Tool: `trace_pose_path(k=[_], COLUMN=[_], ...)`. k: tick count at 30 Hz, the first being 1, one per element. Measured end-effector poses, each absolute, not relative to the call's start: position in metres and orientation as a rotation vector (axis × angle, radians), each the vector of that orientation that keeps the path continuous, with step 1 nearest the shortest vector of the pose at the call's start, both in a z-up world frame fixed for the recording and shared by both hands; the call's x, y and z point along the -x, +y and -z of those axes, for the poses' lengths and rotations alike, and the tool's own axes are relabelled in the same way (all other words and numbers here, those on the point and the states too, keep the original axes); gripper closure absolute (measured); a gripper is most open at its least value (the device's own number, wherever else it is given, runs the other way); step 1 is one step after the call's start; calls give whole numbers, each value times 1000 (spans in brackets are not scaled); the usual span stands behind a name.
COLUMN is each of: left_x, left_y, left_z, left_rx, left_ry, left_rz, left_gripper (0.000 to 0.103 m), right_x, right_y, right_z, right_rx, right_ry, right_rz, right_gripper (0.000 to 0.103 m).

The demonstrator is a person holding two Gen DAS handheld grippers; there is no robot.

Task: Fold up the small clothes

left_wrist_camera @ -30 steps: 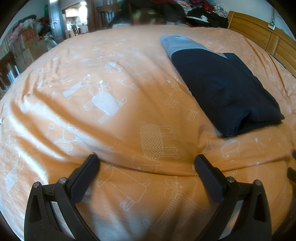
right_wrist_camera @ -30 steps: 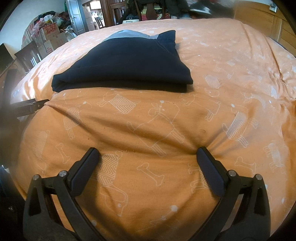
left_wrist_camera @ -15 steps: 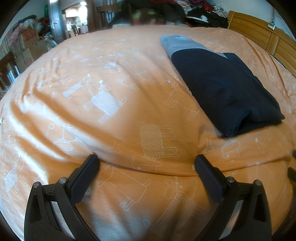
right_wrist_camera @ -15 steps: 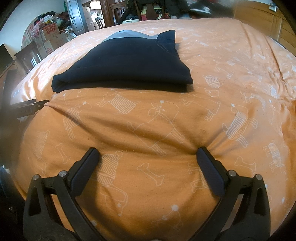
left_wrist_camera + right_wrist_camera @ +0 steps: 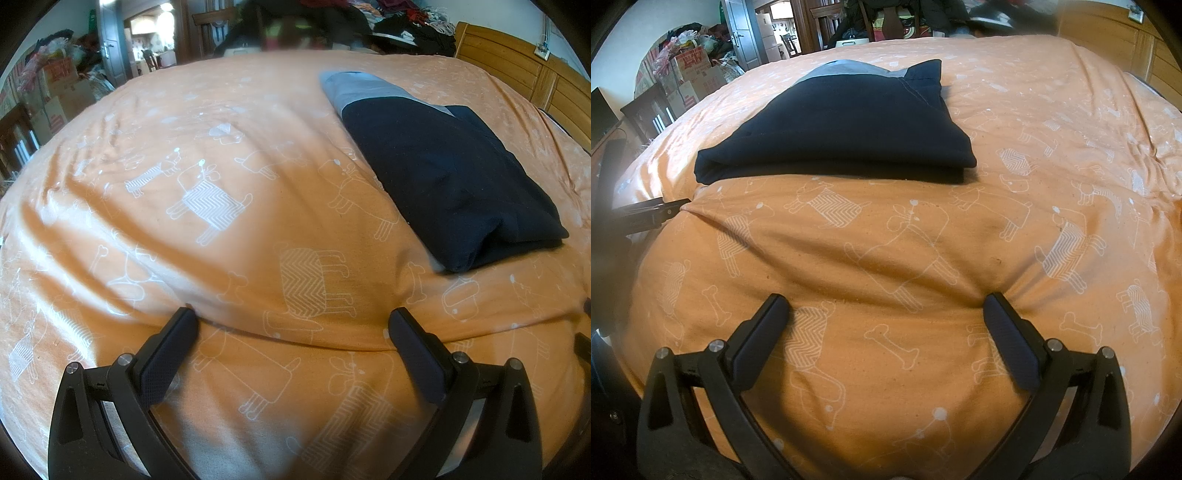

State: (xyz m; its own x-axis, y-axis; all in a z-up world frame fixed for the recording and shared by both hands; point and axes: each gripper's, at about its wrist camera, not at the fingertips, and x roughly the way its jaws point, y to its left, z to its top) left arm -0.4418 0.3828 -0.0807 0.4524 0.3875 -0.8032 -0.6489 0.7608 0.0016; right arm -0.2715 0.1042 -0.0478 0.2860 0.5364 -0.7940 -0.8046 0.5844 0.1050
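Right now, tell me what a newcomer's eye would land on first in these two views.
The folded navy garment with a grey band at its far end stands out, lying on the orange bedspread printed with white cartoon animals. In the foreground, the right claw and left claw both stand open, empty, pressing into the bedspread short of the garment. Behind the bed, a wooden headboard and piled clothes fill the background.
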Motion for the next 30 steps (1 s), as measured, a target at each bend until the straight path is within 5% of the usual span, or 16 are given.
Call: trace_pose_path(k=[21, 30], left_x=[439, 456], left_y=[381, 360], left_z=[76, 8], left_rx=[316, 305], left_ry=[901, 787], left_rz=[-661, -691], left_gripper=[0, 3], right_x=[265, 277], right_y=[121, 106], right_z=[43, -21], right_rx=[362, 319], right_ry=[1003, 910], right_rz=[-811, -819], right_gripper=[0, 0])
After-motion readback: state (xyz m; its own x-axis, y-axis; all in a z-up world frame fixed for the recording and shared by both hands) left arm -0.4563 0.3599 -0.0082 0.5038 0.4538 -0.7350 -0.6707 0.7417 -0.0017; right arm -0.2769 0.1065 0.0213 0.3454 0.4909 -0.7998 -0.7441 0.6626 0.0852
